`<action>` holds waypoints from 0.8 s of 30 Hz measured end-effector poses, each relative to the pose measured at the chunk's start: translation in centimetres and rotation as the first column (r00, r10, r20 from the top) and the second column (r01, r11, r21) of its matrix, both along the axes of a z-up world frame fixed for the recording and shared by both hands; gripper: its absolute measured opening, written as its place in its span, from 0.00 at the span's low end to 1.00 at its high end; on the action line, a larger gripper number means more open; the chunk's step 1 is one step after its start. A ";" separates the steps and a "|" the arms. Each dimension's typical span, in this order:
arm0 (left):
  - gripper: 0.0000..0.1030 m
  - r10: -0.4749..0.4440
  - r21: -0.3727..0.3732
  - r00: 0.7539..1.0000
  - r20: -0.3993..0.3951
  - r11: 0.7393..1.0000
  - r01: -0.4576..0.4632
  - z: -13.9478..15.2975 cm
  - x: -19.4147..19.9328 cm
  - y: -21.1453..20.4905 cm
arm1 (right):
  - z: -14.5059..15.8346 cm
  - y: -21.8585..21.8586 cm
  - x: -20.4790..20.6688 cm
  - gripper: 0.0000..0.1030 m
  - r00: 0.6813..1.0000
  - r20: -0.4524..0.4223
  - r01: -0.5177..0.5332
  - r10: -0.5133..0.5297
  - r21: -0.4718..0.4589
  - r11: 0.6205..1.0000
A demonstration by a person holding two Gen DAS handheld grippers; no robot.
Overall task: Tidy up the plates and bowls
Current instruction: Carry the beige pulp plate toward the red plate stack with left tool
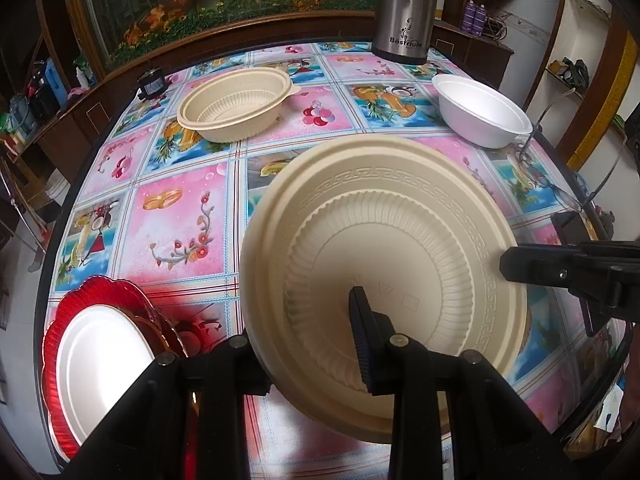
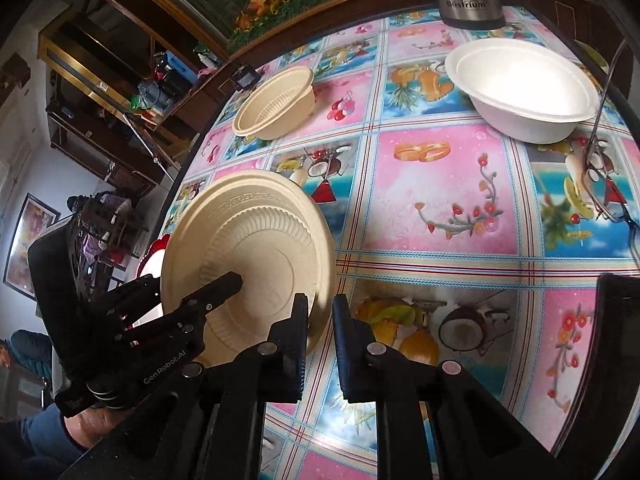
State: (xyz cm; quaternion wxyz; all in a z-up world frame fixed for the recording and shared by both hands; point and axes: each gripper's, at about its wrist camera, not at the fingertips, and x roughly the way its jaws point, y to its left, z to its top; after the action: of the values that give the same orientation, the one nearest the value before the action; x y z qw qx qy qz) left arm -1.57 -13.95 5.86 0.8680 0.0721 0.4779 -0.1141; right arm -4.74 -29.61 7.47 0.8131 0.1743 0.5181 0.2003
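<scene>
- Beige plate [image 1: 384, 240] is up off the table, tilted w/ its ribbed inner face toward my left cam.
- Left gripper [image 1: 304, 340] is clamped on the plate's near edge: one finger on the inner face, the other behind the plate.
- Right gripper [image 2: 320, 308] is at the plate's opposite rim. Jaws are nearly closed w/ the rim between them, so it looks like a pinch on it.
- Beige ribbed bowl [image 1: 236, 108] sits upright at the far left of the floral tablecloth [image 1: 180, 208].
- White foam bowl [image 1: 484, 116] is upright at the far right, well apart from the beige one.
- Red scalloped plate [image 1: 64, 320] sits at the near-left table edge w/ a white plate [image 1: 100, 360] stacked on it.
- Steel flask [image 1: 404, 12] stands at the far edge, btw the two bowls.
- Eyeglasses [image 1: 560, 184] lie just beside the white bowl.
</scene>
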 end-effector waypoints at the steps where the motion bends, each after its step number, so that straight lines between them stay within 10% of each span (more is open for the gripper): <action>1: 0.29 -0.001 0.000 1.000 0.003 1.000 0.001 0.2 -0.1 0.0 | 0.1 0.0 -0.1 0.13 1.000 0.004 0.001 -0.001 -0.002 1.000; 24: 0.29 0.137 -0.041 0.988 0.077 0.990 -0.134 3.9 -3.2 8.1 | 3.4 7.0 -0.2 0.13 0.991 0.043 -0.129 0.128 0.012 0.992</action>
State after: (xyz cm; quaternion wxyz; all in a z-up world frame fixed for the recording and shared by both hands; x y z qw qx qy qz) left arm -4.77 -5.82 9.77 0.8931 0.0285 0.4448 -0.0606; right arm -4.90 -22.66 10.82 0.8079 0.1424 0.5094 0.2598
